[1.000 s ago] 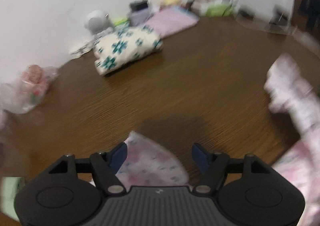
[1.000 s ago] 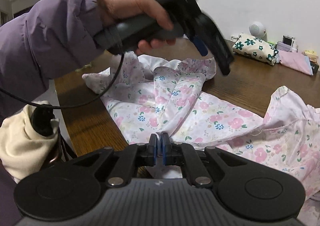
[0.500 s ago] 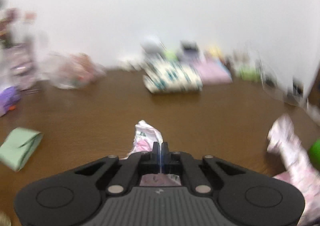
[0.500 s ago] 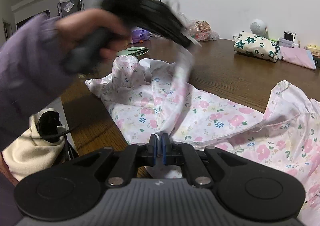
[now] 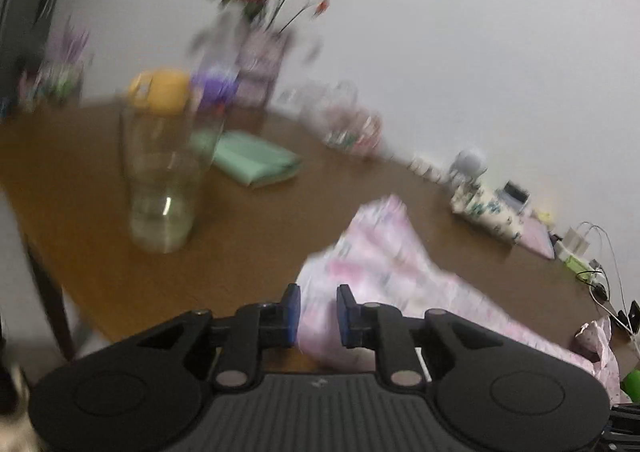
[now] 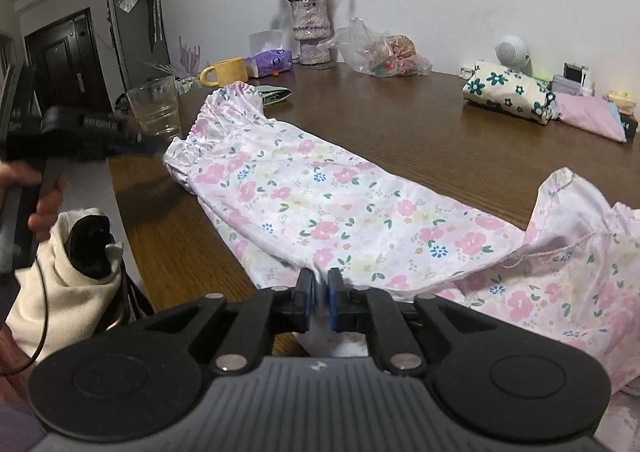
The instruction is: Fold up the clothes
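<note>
A white garment with pink flowers (image 6: 328, 204) lies stretched across the brown table (image 6: 400, 120). My right gripper (image 6: 319, 302) stays nearly shut on its near edge, with cloth between the blue pads. My left gripper (image 5: 318, 312) has its jaws a little apart, with the garment's gathered end (image 5: 384, 252) bunched between and ahead of them. In the right wrist view the left gripper (image 6: 152, 142) sits at the garment's far left end, beside the elastic hem. The left wrist view is blurred.
A clear glass (image 6: 154, 108) stands near the table's left edge, beside a yellow mug (image 6: 226, 70). A folded green cloth (image 5: 252, 162), a flower vase (image 6: 310, 32), a plastic bag (image 6: 384, 52) and folded clothes (image 6: 508, 92) line the far side.
My left gripper pulled the garment's end out to the left, laid it flat and parted its jaws. The garment went from bunched to stretched out. My right gripper's pads have parted slightly.
</note>
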The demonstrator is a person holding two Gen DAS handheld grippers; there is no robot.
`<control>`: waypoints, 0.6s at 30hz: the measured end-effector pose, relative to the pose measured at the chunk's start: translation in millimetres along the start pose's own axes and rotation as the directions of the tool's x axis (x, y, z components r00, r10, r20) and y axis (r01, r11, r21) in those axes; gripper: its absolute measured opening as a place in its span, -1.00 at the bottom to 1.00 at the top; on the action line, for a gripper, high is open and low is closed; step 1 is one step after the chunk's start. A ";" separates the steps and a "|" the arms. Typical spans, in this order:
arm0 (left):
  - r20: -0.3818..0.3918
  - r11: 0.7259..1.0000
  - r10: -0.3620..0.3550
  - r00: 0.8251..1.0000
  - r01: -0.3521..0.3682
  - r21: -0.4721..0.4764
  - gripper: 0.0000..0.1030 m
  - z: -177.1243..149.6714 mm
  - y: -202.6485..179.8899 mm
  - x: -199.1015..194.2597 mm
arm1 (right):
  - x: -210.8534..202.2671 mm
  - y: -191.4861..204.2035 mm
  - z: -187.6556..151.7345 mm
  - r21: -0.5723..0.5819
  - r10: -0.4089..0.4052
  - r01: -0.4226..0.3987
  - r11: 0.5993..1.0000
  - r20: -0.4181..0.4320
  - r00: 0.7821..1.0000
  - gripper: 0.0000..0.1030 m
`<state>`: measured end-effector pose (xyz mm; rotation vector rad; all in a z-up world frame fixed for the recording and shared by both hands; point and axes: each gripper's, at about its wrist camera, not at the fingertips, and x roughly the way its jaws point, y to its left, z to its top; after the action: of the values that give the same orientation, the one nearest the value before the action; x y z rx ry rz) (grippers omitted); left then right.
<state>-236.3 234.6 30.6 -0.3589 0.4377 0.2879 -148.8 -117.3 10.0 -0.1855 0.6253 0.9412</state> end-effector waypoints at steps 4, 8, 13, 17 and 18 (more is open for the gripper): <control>-0.036 0.978 -0.080 0.996 0.086 0.190 0.13 11.8 -30.0 18.4 | -15.3 5.9 5.3 -0.006 -0.010 0.010 1.000 0.052 0.999 -0.41; -0.152 0.947 -0.085 0.985 0.128 0.296 0.21 8.8 -51.4 68.4 | -14.4 8.5 7.3 -0.011 -0.033 0.033 0.999 0.055 0.998 -0.37; -0.240 0.932 -0.113 0.964 0.187 0.311 -0.83 11.6 -62.0 96.9 | -6.7 8.1 3.6 0.008 -0.054 0.053 0.999 0.034 0.998 -0.37; -0.229 0.937 -0.126 0.965 0.192 0.292 -0.85 11.0 -61.9 114.1 | 2.8 3.2 -1.5 0.024 -0.073 0.072 0.997 0.003 0.997 -0.37; -0.227 0.937 -0.120 0.966 0.186 0.296 -0.85 6.8 -62.1 117.7 | 5.4 1.9 -2.4 0.028 -0.077 0.077 0.997 -0.004 0.997 -0.35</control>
<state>-110.4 204.3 -0.6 -0.1073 0.6465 0.0234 -149.0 -113.4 5.1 -0.1850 0.6294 0.8577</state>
